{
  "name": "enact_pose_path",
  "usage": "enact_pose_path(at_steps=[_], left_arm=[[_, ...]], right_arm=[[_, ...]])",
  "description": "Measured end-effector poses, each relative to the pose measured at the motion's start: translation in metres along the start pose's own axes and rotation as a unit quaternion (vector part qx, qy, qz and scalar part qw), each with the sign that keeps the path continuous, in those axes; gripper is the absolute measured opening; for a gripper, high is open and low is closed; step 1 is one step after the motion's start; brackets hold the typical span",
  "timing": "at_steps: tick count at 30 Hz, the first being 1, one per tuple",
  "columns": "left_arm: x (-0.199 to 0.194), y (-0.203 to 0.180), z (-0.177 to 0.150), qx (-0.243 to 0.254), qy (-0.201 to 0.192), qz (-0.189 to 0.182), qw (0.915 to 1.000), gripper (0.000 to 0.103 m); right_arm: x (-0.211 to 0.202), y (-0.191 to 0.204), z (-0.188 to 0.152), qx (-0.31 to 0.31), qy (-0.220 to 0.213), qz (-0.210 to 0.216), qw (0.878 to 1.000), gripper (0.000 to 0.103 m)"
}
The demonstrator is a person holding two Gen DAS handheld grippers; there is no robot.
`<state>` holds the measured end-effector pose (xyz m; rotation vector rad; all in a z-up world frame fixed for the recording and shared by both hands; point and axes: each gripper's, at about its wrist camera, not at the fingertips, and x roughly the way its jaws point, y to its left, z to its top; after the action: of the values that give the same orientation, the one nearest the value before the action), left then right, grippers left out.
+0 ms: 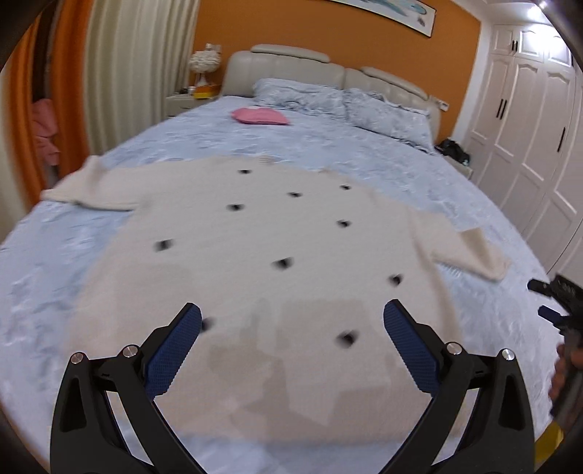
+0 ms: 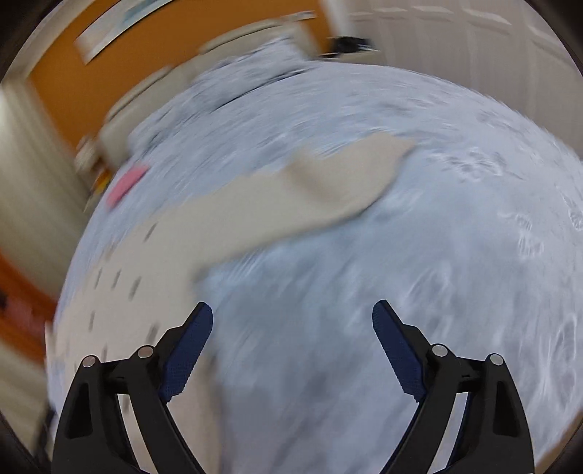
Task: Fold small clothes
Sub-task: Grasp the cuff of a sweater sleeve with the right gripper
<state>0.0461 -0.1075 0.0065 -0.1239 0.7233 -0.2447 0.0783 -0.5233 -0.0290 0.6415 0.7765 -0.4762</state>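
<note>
Sweater (image 1: 255,237), cream with dark dots: spread flat mid-bed (image 1: 54,291), sleeves out. Left gripper (image 1: 291,321) above hem, jaws wide, empty. Right gripper (image 2: 292,313) over sheet, jaws wide, empty.

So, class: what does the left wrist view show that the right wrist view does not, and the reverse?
Only the left wrist view shows the white wardrobe, the curtain and the right gripper at its edge. Only the right wrist view shows that gripper's open jaws over bare bedspread. Both show the cream dotted sweater, pink folded garment and orange wall.
</note>
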Motion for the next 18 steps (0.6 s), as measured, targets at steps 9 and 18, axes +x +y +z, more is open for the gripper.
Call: enact_pose_path(at_steps=[9,18], left_arm=[[0.082,-0.031,-0.002,0.002,0.038,-0.029,0.9989,0.098],[0.09,-0.009,0.006,-0.04,0.045,-0.027,0.9978,0.098]], right_arm=[[0.13,-0.076,0.101,0.127,0.021,-0.01,0.992,0.086],[0.114,-0.036,0.123,0.128,-0.071,0.102,0.984,0.008]])
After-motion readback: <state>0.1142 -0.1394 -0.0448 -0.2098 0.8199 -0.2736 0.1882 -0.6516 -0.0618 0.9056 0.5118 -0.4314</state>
